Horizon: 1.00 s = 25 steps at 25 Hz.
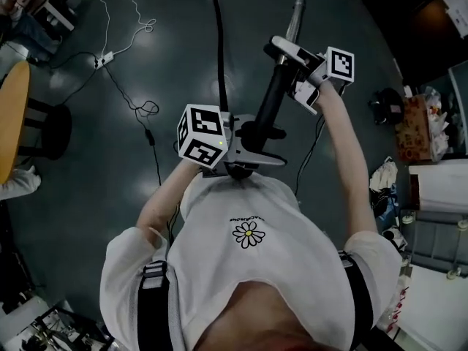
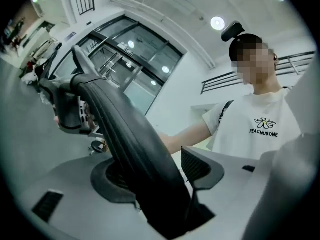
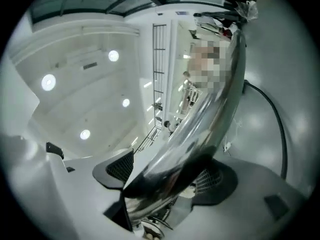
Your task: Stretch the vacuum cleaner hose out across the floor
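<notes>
Black moulded plastic fills my left gripper [image 1: 252, 139]: the curved handle [image 2: 125, 134] of the vacuum sits between its jaws, which are closed on it at a fairly wide setting because the handle is thick. My right gripper [image 1: 287, 72] is farther out from my chest and up along the same stiff piece, where the black part gives way to a chrome tube [image 3: 210, 114]. Its jaws are spread as wide as they go with the tube lying between them, and as far as I can judge the pads are not pressing on it. So the handle and tube slant from my left gripper, close to my body, forward and to the right, past my right gripper, with the tube's tip poking beyond. The vacuum cleaner hose [image 1: 218, 42] is the thing that matters: it comes in at the handle just beside my left gripper and runs nearly straight ahead of me over the dark floor [image 1: 168, 50], leaving the head view at the top, so I cannot see its far end. Its long axis points away from me, and my left hand is the nearer one, holding the end it joins. I judge that drawing it out means carrying the handle back along that line, away from the hidden far end, with the left grip doing the pulling.
</notes>
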Available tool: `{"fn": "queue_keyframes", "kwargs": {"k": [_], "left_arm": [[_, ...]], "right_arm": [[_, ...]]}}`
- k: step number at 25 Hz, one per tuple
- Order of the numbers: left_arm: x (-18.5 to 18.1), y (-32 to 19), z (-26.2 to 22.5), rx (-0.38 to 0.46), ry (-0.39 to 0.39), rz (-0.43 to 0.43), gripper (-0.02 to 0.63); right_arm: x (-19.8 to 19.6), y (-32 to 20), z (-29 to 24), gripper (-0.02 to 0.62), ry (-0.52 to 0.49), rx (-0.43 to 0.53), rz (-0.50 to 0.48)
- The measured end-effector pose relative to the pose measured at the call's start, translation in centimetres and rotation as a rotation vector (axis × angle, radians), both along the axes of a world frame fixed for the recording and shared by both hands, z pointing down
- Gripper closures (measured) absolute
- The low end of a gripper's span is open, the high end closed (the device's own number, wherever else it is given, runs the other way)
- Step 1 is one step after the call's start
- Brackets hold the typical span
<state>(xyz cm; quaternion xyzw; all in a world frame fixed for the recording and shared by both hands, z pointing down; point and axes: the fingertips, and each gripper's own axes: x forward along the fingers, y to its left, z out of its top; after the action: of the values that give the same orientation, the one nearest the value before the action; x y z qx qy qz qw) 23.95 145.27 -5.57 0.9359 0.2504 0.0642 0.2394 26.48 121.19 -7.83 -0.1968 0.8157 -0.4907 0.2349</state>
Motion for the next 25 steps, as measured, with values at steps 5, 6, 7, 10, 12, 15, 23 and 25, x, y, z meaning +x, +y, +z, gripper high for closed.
{"fn": "queue_keyframes", "kwargs": {"k": [5, 6, 7, 10, 12, 15, 23, 25], "left_arm": [[-0.9, -6.3, -2.7, -0.209, 0.173, -0.202, 0.327], [-0.9, -7.6, -3.8, -0.272, 0.210, -0.204, 0.327], [-0.7, -8.5, -4.8, -0.291, 0.231, -0.194, 0.325], [0.4, -9.3, -6.9, -0.202, 0.239, -0.131, 0.325], [0.9, -8.6, -8.1, -0.154, 0.239, -0.042, 0.325], [0.6, -7.4, -9.2, -0.203, 0.274, 0.091, 0.354], [1.5, -6.2, -6.1, -0.336, 0.190, 0.209, 0.440], [1.4, -6.1, -5.1, -0.390, 0.179, 0.216, 0.460]], "right_arm": [[-1.4, 2.4, -6.7, 0.213, 0.252, 0.346, 0.008], [-1.9, 3.1, -7.8, 0.213, 0.343, 0.420, 0.001], [-2.4, 3.7, -8.5, 0.212, 0.442, 0.493, -0.009], [-4.3, 5.9, -9.8, 0.213, 0.660, 0.684, -0.049], [-5.3, 7.1, -10.9, 0.213, 0.661, 0.751, -0.073], [-6.6, 7.7, -11.6, 0.212, 0.561, 0.725, -0.116], [-6.8, 8.2, -7.4, 0.212, 0.641, 0.642, -0.153], [-6.9, 8.7, -6.5, 0.212, 0.689, 0.691, -0.118]]}}
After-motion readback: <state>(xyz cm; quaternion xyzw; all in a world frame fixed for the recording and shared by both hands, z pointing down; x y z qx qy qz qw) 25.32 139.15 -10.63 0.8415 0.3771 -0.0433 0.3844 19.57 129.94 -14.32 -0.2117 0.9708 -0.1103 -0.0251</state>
